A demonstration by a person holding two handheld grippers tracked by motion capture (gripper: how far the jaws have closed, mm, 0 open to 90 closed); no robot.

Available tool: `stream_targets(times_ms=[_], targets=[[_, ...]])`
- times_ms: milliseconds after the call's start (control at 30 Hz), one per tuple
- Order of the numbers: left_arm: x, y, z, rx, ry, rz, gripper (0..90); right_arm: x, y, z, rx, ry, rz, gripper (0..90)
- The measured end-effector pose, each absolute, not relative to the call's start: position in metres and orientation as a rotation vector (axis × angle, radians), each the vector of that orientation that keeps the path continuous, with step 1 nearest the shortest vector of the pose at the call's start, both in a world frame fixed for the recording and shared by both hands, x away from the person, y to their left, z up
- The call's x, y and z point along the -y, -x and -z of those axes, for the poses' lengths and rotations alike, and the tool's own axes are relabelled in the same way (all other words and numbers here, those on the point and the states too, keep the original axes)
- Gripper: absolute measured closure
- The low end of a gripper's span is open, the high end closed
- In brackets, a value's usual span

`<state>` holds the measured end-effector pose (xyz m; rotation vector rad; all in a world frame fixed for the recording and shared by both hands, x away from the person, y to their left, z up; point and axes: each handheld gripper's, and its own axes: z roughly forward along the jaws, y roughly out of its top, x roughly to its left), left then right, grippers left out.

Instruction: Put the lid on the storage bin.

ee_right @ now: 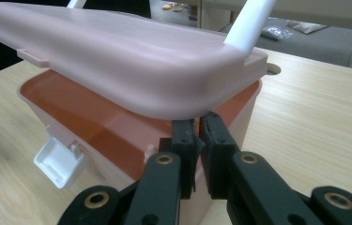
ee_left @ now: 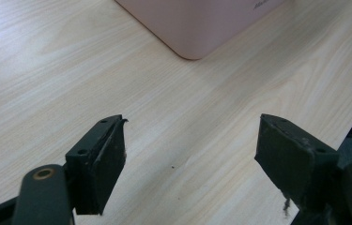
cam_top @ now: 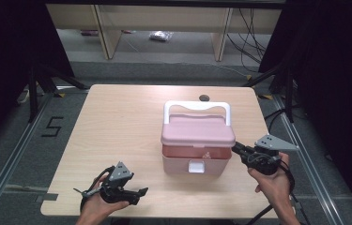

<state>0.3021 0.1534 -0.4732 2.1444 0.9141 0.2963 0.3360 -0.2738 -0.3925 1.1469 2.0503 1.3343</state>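
Just one pink box (cam_top: 196,161) (lid (cam_top: 197,131) ajar), two grippers

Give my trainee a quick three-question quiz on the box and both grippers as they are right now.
1. True or false: the pink plastic box's lid sits fully closed.
2. Which gripper's jaws are under the lid's edge: A left, B right?
3. What colour is the box's handle?

Key: 1 false, its front is raised off the base; 2 B, jaws nearly shut; 3 white.
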Motion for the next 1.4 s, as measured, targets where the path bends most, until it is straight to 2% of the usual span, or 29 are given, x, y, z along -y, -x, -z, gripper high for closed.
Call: stream_targets(times_ms=[333, 633, 1267, 1400], targets=[[-0.154, -0.296, 0.475, -0.921, -2.136, -0.273, 24.1, 0.277, -0.331, 0.402, -2.072, -1.137, -1.341, 84.6], [-0.158, -0.294, 0.476, -0.907, -2.15, -0.308, 24.4, 0.277, -0.326, 0.412, -2.085, -1.198, -1.365, 83.5], [-0.163, -0.289, 0.477, -0.919, -2.141, -0.292, 24.4, 0.285, -0.317, 0.422, -2.112, -1.204, -1.352, 79.5], [-0.161, -0.288, 0.477, -0.929, -2.119, -0.29, 24.3, 0.286, -0.316, 0.423, -2.121, -1.227, -1.351, 76.4]])
